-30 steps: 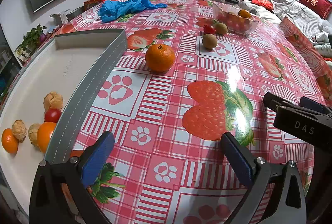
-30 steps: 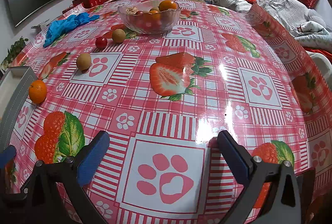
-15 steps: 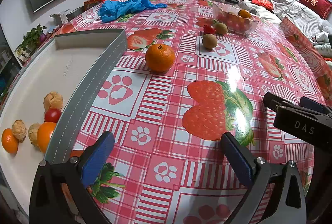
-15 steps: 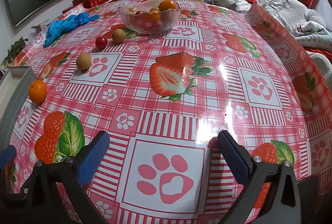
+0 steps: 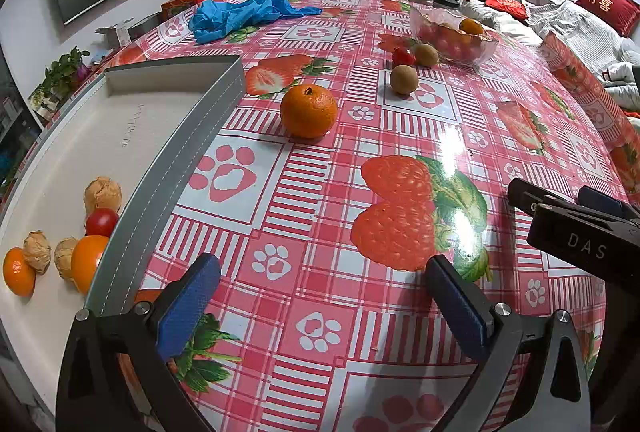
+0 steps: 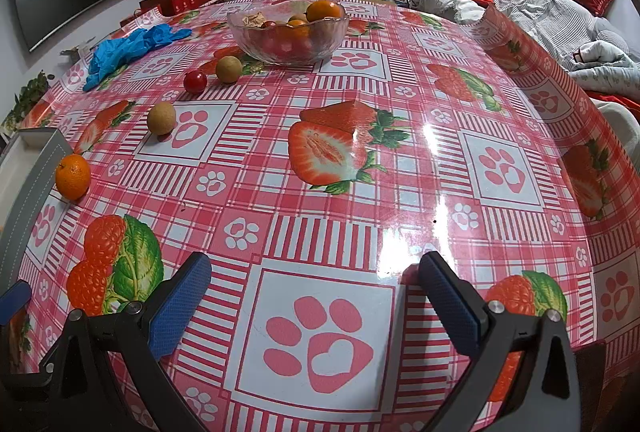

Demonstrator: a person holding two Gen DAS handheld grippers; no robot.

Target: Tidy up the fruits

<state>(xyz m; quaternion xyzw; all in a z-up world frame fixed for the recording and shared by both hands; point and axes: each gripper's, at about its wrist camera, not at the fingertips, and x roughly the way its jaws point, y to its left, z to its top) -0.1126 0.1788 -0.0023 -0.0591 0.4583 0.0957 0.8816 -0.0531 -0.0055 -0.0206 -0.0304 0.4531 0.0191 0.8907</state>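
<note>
The table (image 6: 400, 191), under its red checked cloth printed with strawberries and paw marks, is filling both views, and both grippers are hovering low over its near edge with nothing in them. The left gripper (image 5: 320, 296) is pointing across the cloth with its blue-padded fingers spread wide apart, and the right gripper (image 6: 316, 292) is doing likewise just beside it, its black body showing at the right edge of the left wrist view. The grey-walled tray (image 5: 168, 171) is lying at the left of the left gripper, holding two small oranges, a cherry tomato and three papery husked fruits gathered at its near end. The glass bowl (image 6: 288, 39) is sitting at the far side, well apart from both grippers, with an orange, cherry tomatoes and other fruit inside. A bunch of blue gloves (image 6: 128, 43) is lying to the left of the bowl. On the bare cloth, the loose orange (image 5: 308, 109) is resting just beside the tray's wall, straight ahead of the left gripper with nothing between them. Farther on, a brown round fruit (image 6: 161, 117) is sitting alone, and a second brown fruit (image 6: 229, 69) and a red cherry tomato (image 6: 195, 81) are sitting side by side near the bowl.
</note>
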